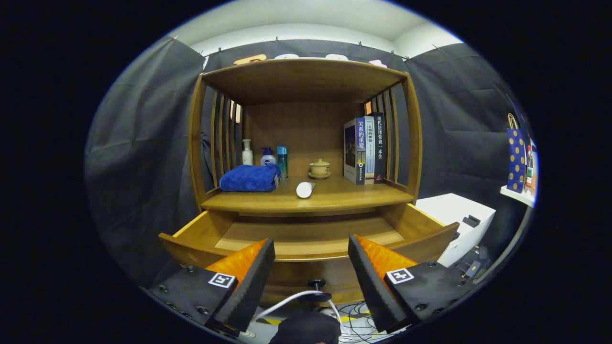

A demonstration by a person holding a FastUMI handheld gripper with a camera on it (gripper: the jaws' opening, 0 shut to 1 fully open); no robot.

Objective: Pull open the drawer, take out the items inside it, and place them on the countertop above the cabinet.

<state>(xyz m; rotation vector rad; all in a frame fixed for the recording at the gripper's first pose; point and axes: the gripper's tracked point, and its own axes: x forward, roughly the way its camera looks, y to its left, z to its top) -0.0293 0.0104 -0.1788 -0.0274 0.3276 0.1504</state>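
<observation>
**Drawer open and bare, gripper free in front of it**

Gripper view: your gripper hangs spread wide in front of the wooden cabinet, its two fingers well apart with nothing between them. Through the gap you look straight at the front panel of the pulled-out wooden drawer, with its small dark round knob just below. The drawer stands fully out, so its floor lies open from above; what you can see of that floor is bare wood, with no item on it. Only the strip behind the front panel is hidden, so judge it emptied with that small reserve.

On the flat wooden countertop above the drawer lies a white cylinder, on its side and end-on toward you, near the front edge and well apart from its neighbours. That is likely the thing taken from the drawer: it sits where a reach up and over would drop it, short of the back row.

To its left rests a folded blue towel, and behind that three small bottles stand upright against the slatted side. A tan lidded cup on a saucer sits at the back, and upright books lean into the right corner, all clear of your working lane. A white cable trails below the knob, so keep your fingers clear of it.
</observation>
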